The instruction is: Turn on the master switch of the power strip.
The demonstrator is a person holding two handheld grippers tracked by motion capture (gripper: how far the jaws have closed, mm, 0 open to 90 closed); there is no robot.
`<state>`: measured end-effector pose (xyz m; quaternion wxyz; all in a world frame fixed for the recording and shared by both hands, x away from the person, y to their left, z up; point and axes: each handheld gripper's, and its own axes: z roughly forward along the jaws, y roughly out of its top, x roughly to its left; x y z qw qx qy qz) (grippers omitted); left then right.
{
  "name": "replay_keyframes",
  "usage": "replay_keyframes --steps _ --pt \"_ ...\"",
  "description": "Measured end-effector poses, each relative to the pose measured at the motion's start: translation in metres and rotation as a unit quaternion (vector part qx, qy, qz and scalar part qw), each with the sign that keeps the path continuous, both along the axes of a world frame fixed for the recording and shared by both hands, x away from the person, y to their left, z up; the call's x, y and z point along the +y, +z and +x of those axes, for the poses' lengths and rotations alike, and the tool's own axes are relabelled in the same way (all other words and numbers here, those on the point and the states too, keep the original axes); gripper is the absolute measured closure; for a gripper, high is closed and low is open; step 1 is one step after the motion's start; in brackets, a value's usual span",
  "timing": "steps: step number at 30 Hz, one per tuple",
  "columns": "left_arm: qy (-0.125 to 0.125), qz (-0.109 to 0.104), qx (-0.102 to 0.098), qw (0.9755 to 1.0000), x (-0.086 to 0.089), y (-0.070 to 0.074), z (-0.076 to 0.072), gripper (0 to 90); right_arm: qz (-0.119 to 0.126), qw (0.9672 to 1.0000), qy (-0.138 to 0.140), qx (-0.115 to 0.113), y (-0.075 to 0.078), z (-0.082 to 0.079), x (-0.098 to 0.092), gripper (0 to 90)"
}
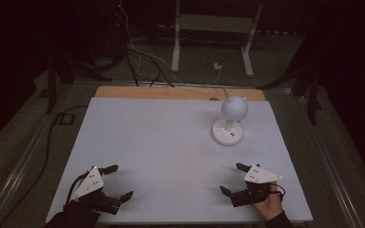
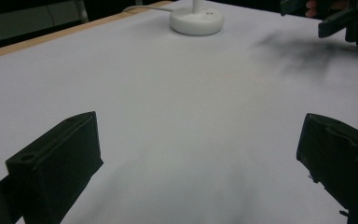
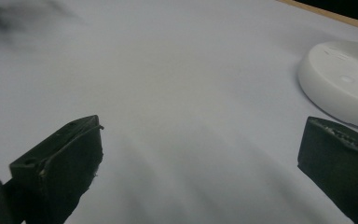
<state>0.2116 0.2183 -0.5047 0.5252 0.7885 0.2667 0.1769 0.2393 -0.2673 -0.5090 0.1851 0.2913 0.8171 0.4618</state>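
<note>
A small white lamp (image 1: 229, 121) stands at two o'clock on the white table (image 1: 161, 142), well apart from the left gripper (image 1: 117, 181) at seven o'clock and the right gripper (image 1: 231, 178) at five o'clock, both with jaws spread wide and empty.

In the left gripper view the lamp (image 2: 196, 19) is cut off by the top edge: its round base shows, with a stub of stem. The right claw (image 2: 335, 21) is clipped at the top right corner there. In the right gripper view the lamp's base (image 3: 342, 84) runs off the right edge. In the high view the markings on that base are too small to read, and the room beyond the surface (image 1: 161, 142) is too dark to make out.
</note>
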Motion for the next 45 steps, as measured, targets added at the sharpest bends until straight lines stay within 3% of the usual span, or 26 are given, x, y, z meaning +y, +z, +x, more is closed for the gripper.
replay_keyframes --steps 14,16,19,26,34,45 --pt "-0.01 0.003 0.0 0.9999 -0.004 -0.001 -0.001 0.3 -0.015 0.9997 0.001 0.018 -0.003 0.001 0.001 0.0" --pt "-0.01 0.003 0.0 0.9999 -0.004 -0.001 -0.001 0.3 -0.013 0.9998 0.001 0.018 -0.003 0.001 0.001 0.0" --pt "-0.012 0.002 -0.001 0.9999 -0.004 -0.001 -0.001 0.3 -0.003 0.9992 0.006 0.04 -0.003 0.002 0.002 0.0" --pt "-0.016 0.003 -0.002 0.9999 -0.005 -0.001 -0.002 0.2 -0.004 0.9991 0.024 0.033 -0.001 -0.001 0.006 0.0" --pt "-0.019 0.003 -0.004 0.9998 -0.006 -0.001 -0.002 0.2 -0.008 0.9984 0.018 0.054 -0.002 -0.001 0.008 0.0" --pt "-0.02 -0.001 -0.003 0.9998 -0.007 -0.001 -0.002 0.2 -0.008 0.9966 0.031 0.076 0.0 -0.003 0.014 0.0"
